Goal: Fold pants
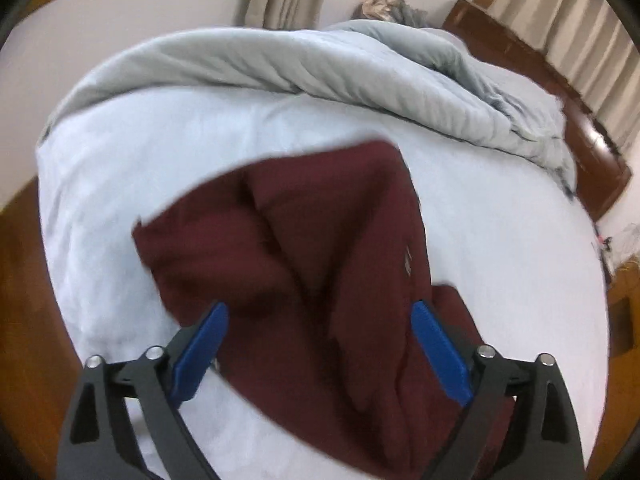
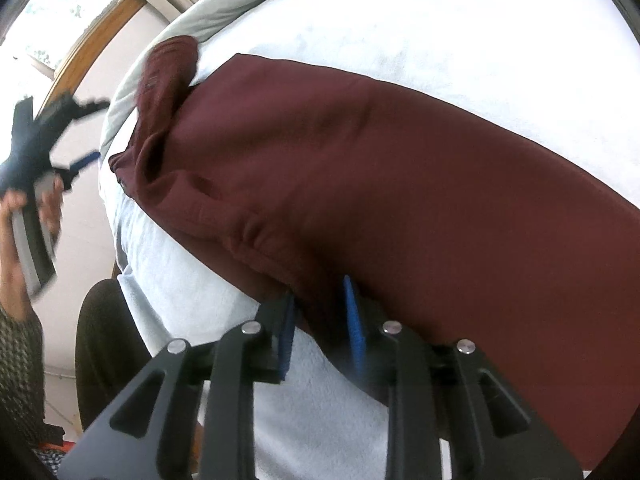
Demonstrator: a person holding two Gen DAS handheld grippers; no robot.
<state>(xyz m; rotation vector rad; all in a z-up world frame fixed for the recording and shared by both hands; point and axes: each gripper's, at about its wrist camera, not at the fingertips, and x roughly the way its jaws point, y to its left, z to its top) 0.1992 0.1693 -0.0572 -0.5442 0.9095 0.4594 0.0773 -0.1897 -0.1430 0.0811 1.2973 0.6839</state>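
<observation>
fingers (image 1: 438, 350) of left gripper spread, empty; right view alone shows right fingers (image 2: 354, 316) straddling pants (image 2: 360, 168).

Pretty clearly somebody's bedroom at home

There's a big bed (image 1: 500, 240) with a pale blue-white sheet filling most of both views, and a grey-blue duvet (image 1: 280, 68) bunched up along its far side. A dark glossy wooden bed frame (image 1: 592, 148) curves around one end, and beige curtains (image 1: 560, 28) hang against plain off-white walls behind it. The floor (image 1: 20, 280) beside the bed looks like warm brown wood. The right wrist view catches a wood-framed window (image 2: 92, 32) with daylight and a bit of green outside. A pair of maroon pants (image 1: 320, 248) lies spread on the sheet, so very much lived-in home territory.
</observation>
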